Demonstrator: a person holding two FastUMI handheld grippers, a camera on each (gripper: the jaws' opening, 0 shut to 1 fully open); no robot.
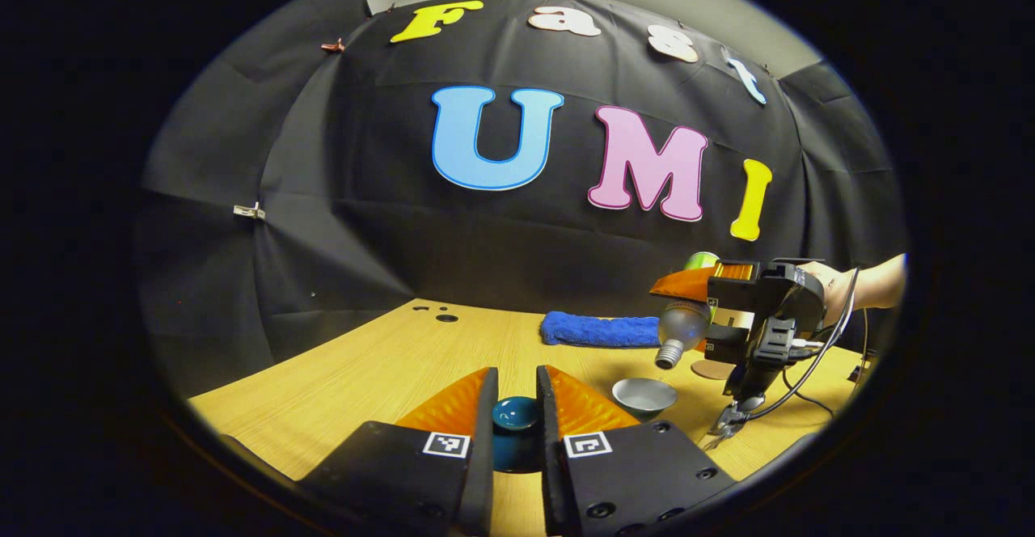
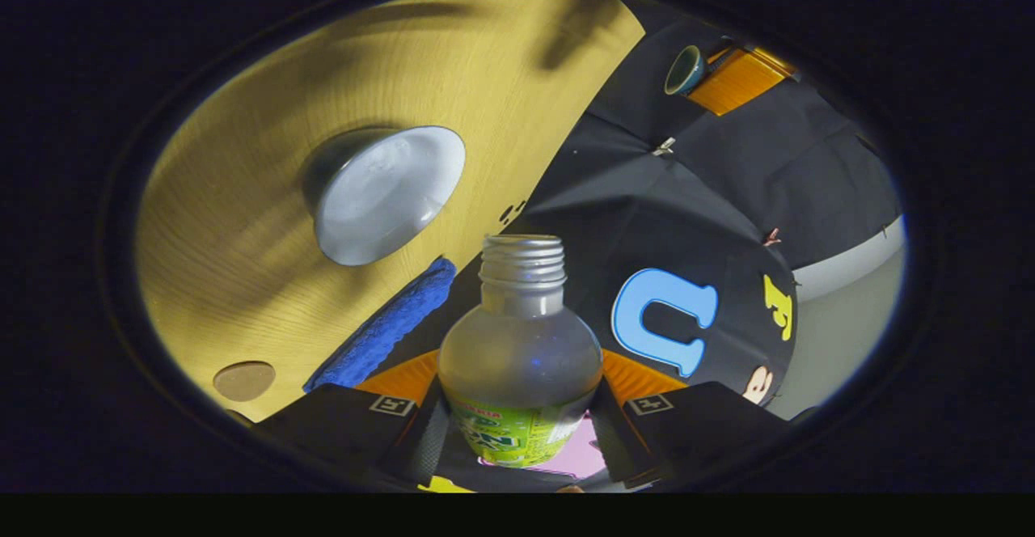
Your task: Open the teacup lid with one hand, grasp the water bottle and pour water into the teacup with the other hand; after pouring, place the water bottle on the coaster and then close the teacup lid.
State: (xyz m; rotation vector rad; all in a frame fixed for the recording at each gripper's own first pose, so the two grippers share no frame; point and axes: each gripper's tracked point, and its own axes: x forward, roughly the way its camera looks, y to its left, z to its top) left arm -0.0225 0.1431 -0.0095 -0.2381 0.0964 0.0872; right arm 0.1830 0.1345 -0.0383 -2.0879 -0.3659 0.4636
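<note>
My left gripper (image 1: 517,382) is shut on the dark teal teacup lid (image 1: 516,414), held just above the wooden table (image 1: 364,375). The open teacup (image 1: 644,395), pale inside, stands to its right. Above and right of the cup, my right gripper (image 1: 689,301) is shut on the clear water bottle (image 1: 681,325), tipped with its uncapped mouth down toward the cup. In the right gripper view the bottle (image 2: 521,343) sits between the fingers (image 2: 404,379), its threaded neck pointing past the teacup (image 2: 380,193). I see no water stream. The round brown coaster (image 2: 244,380) lies beside the cup.
A folded blue towel (image 1: 602,331) lies at the back of the table, by the black cloth wall. A hand (image 1: 849,282) holds the right gripper, with cables trailing below it. Small dark holes (image 1: 445,317) mark the table's far left. The coaster (image 1: 711,369) sits under the right gripper.
</note>
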